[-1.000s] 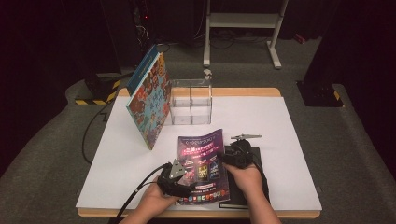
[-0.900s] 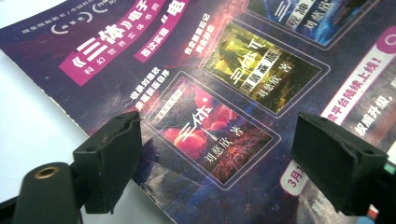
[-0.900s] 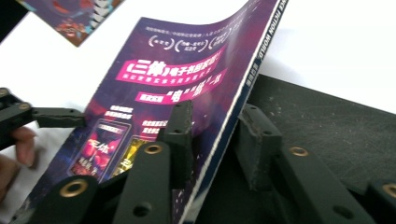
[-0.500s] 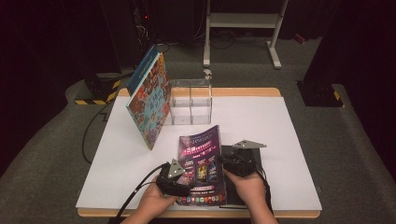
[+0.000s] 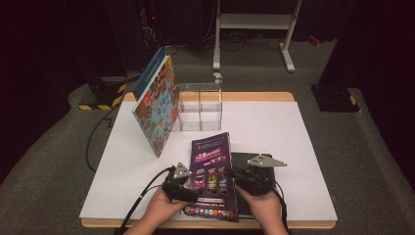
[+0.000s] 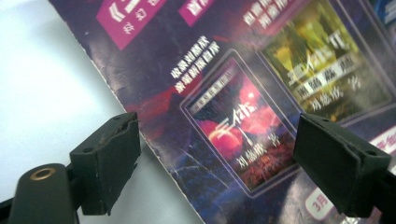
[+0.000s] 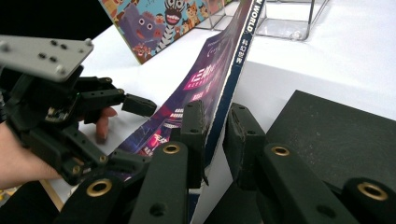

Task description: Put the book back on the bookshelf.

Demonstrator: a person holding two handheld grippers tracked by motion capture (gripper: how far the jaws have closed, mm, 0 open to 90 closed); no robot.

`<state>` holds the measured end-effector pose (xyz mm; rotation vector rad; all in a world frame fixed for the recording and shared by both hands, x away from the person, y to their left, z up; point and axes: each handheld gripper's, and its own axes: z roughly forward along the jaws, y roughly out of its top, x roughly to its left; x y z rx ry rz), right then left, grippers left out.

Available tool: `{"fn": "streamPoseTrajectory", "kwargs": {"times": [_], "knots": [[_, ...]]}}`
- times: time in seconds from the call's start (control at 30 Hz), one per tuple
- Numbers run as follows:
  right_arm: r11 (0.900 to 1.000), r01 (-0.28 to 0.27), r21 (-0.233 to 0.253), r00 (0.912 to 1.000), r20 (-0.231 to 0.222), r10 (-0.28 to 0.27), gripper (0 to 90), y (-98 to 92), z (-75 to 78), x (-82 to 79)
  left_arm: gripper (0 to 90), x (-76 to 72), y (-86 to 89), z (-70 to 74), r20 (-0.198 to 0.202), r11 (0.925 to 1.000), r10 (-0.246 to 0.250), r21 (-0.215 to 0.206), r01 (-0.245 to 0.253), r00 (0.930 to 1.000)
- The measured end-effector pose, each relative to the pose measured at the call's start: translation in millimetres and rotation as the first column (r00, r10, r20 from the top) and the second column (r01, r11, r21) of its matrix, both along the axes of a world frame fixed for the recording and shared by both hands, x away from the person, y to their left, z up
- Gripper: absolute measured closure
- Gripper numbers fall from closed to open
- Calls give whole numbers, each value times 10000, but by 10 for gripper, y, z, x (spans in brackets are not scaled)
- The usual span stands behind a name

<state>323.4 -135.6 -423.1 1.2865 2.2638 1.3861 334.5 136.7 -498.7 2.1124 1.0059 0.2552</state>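
Note:
A purple magazine (image 5: 211, 166) lies near the table's front edge, its right, spine side raised. My right gripper (image 5: 241, 177) is shut on that spine edge; in the right gripper view the jaws pinch the magazine (image 7: 210, 79) from both sides, right gripper (image 7: 215, 122). My left gripper (image 5: 190, 183) sits at the magazine's left edge. In the left gripper view its jaws stand wide apart, left gripper (image 6: 219, 158), over the cover (image 6: 233, 116) with nothing clamped. It appears open in the right gripper view too, left gripper (image 7: 133, 133).
A black slab (image 5: 244, 159) lies flat under the magazine's right side, seen also as a black slab (image 7: 336, 135). Farther back a colourful picture book (image 5: 156, 105) leans against a clear box (image 5: 200, 105). The white table (image 5: 284, 127) has free room at right.
My right gripper has drawn back toward the table's front edge, still holding the magazine's spine. The magazine's near end now reaches closer to the front edge. The left gripper has barely moved.

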Motion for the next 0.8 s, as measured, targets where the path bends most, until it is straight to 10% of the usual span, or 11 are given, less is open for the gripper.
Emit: {"fn": "streamPoseTrajectory", "kwargs": {"times": [0.53, 0.8], "knots": [[9983, -408, 406, 9980, 498, 388, 776, -31, -31, -50, 157, 240, 85, -2, -1360, 9831, 585, -1645, -808, 9890], [9967, -639, 500, 9961, 649, 606, 776, 27, -41, -66, 647, 145, 111, 16, -117, 9777, 1943, -784, -1946, 9809]]}}
